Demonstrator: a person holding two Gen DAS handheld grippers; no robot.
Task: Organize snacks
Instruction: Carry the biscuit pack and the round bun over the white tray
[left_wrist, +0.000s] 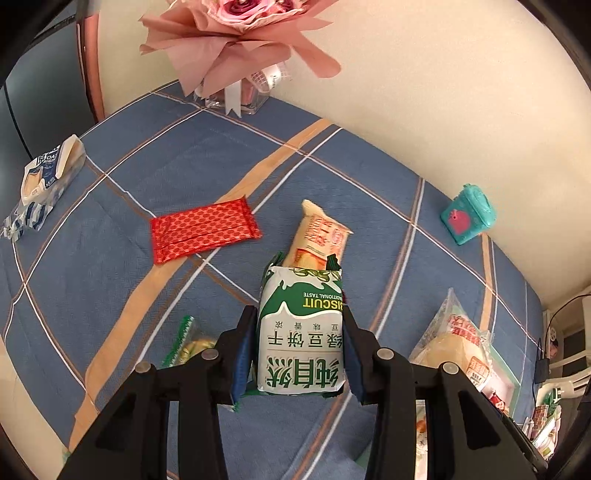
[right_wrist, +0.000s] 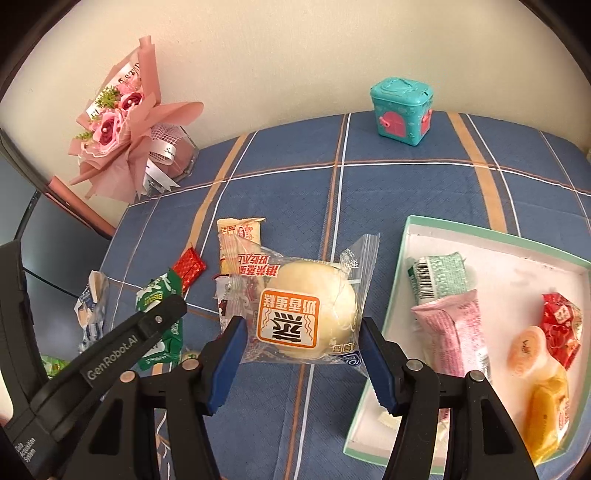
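Green and white plastic wraps the biscuit packet (left_wrist: 301, 332), printed with green lettering, and it is clamped between the blue pads of the left gripper (left_wrist: 299, 354). The packet looks lifted clear of the blue checked tablecloth (left_wrist: 184, 166). Its wrapper looks smooth and full, and the pads press on its long sides.

The right gripper (right_wrist: 301, 354) holds a second snack: a steamed cake (right_wrist: 306, 306), a round pale bun sealed in a clear bag with an orange label. The jaws close on the edges of the bag, which crinkles and may slip.

Just to the right of the cake lies a shallow white tray (right_wrist: 461, 227) with a mint-green rim. It already holds a pink packet (right_wrist: 454, 332), a green and white wrapper (right_wrist: 439, 277), a red sweet (right_wrist: 561, 325) and an orange jelly cup (right_wrist: 526, 349).

Judging by this, the step in hand is carrying picked-up snacks to the tray. The next move probably calls for bringing each gripper over a bare patch of the tray, lowering it and then letting go.

More snacks lie loose on the cloth: a red patterned packet (left_wrist: 203, 230), a yellow and orange packet (left_wrist: 321, 236) and a blue and white bag (left_wrist: 44, 177). Against the wall stand a pink flower bouquet (right_wrist: 122, 122) and a small teal box (right_wrist: 400, 110).
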